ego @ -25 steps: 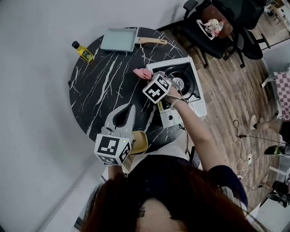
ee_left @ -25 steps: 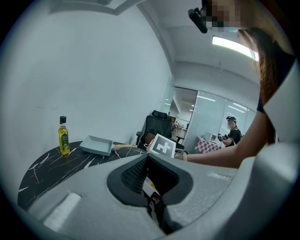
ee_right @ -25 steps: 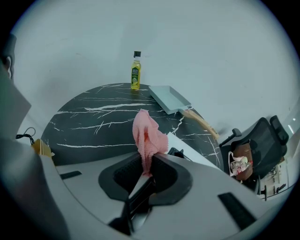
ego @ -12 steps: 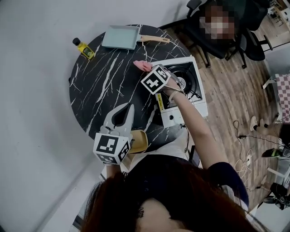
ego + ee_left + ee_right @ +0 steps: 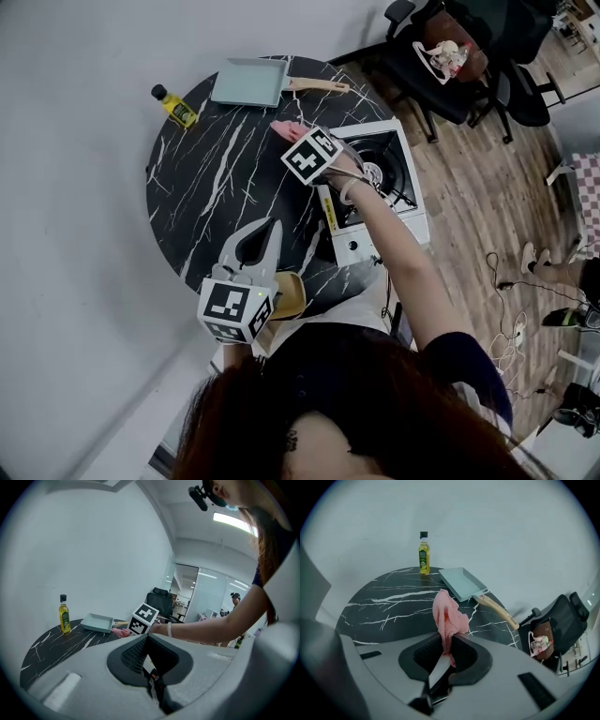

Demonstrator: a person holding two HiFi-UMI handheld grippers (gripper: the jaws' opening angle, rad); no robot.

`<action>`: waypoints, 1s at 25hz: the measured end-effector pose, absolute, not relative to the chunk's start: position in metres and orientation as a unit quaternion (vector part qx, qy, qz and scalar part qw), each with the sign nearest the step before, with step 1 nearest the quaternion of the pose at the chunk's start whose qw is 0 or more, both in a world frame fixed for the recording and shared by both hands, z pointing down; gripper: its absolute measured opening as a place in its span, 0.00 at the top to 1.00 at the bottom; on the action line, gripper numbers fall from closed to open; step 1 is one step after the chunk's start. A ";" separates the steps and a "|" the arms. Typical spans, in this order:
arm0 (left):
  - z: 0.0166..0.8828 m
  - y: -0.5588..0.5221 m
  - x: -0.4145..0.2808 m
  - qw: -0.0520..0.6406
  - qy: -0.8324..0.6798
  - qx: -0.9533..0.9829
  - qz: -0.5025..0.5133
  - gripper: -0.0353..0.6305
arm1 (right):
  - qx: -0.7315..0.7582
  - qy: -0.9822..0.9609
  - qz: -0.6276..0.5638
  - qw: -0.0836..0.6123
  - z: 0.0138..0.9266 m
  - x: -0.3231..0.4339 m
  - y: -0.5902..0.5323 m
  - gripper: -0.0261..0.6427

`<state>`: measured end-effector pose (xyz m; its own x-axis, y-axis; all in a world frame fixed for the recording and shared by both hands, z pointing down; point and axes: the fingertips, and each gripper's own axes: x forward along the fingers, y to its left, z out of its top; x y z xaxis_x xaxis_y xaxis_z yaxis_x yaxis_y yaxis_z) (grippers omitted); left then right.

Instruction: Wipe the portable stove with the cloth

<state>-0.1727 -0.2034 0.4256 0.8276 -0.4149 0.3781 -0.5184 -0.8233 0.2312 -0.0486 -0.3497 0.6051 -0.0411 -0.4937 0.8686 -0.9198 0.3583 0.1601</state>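
Right gripper view: right gripper (image 5: pixel 450 641) pinches cloth (image 5: pixel 448 615), lengthwise toward the pan (image 5: pixel 461 584); left gripper (image 5: pixel 147 637) closed.

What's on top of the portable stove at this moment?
The portable stove holds nothing but its burner grate. The right gripper, shut on the pink cloth, hangs over its left edge in the head view, hiding that part.

Nubbly pink cloth (image 5: pixel 448 614), glossy marbled tabletop (image 5: pixel 208 184)
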 end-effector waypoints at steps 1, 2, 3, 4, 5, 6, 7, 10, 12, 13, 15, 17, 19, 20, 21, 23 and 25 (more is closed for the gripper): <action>0.426 -0.203 -0.173 0.163 -0.249 0.941 0.159 0.93 | 0.522 -0.687 0.239 0.445 0.602 -0.048 -0.351 0.87; 0.426 -0.202 -0.173 0.162 -0.251 0.941 0.161 0.93 | 0.532 -0.691 0.246 0.424 0.598 -0.047 -0.353 0.87; 0.426 -0.203 -0.174 0.160 -0.254 0.940 0.162 0.93 | 0.544 -0.695 0.250 0.398 0.590 -0.046 -0.355 0.87; 0.425 -0.203 -0.175 0.159 -0.257 0.939 0.162 0.93 | 0.558 -0.698 0.251 0.372 0.581 -0.044 -0.356 0.87; 0.425 -0.203 -0.176 0.159 -0.262 0.938 0.161 0.93 | 0.571 -0.702 0.248 0.346 0.570 -0.042 -0.357 0.87; 0.424 -0.204 -0.177 0.158 -0.266 0.937 0.160 0.93 | 0.582 -0.708 0.242 0.319 0.559 -0.042 -0.357 0.87; 0.423 -0.205 -0.178 0.156 -0.270 0.937 0.158 0.93 | 0.591 -0.714 0.233 0.294 0.546 -0.041 -0.357 0.87; 0.416 -0.207 -0.177 0.149 -0.283 0.935 0.152 0.93 | 0.609 -0.728 0.208 0.235 0.510 -0.038 -0.349 0.87; 0.409 -0.206 -0.175 0.142 -0.288 0.936 0.144 0.93 | 0.610 -0.740 0.195 0.206 0.490 -0.036 -0.338 0.87; 0.406 -0.204 -0.174 0.139 -0.290 0.936 0.141 0.93 | 0.610 -0.745 0.191 0.194 0.481 -0.036 -0.331 0.87; 0.399 -0.199 -0.172 0.132 -0.294 0.937 0.136 0.93 | 0.612 -0.750 0.185 0.170 0.463 -0.034 -0.314 0.87; 0.392 -0.194 -0.168 0.123 -0.299 0.937 0.132 0.93 | 0.619 -0.752 0.174 0.145 0.443 -0.030 -0.298 0.87; 0.386 -0.189 -0.164 0.117 -0.304 0.937 0.127 0.93 | 0.626 -0.753 0.163 0.122 0.424 -0.025 -0.281 0.87; 0.384 -0.186 -0.162 0.114 -0.305 0.937 0.125 0.93 | 0.630 -0.752 0.157 0.113 0.416 -0.022 -0.272 0.87; 0.381 -0.183 -0.159 0.112 -0.306 0.938 0.122 0.93 | 0.634 -0.751 0.149 0.107 0.409 -0.019 -0.262 0.87; 0.377 -0.177 -0.153 0.107 -0.306 0.939 0.115 0.93 | 0.643 -0.747 0.131 0.106 0.396 -0.012 -0.244 0.87; 0.372 -0.169 -0.147 0.102 -0.306 0.940 0.108 0.93 | 0.650 -0.743 0.113 0.108 0.385 -0.007 -0.227 0.87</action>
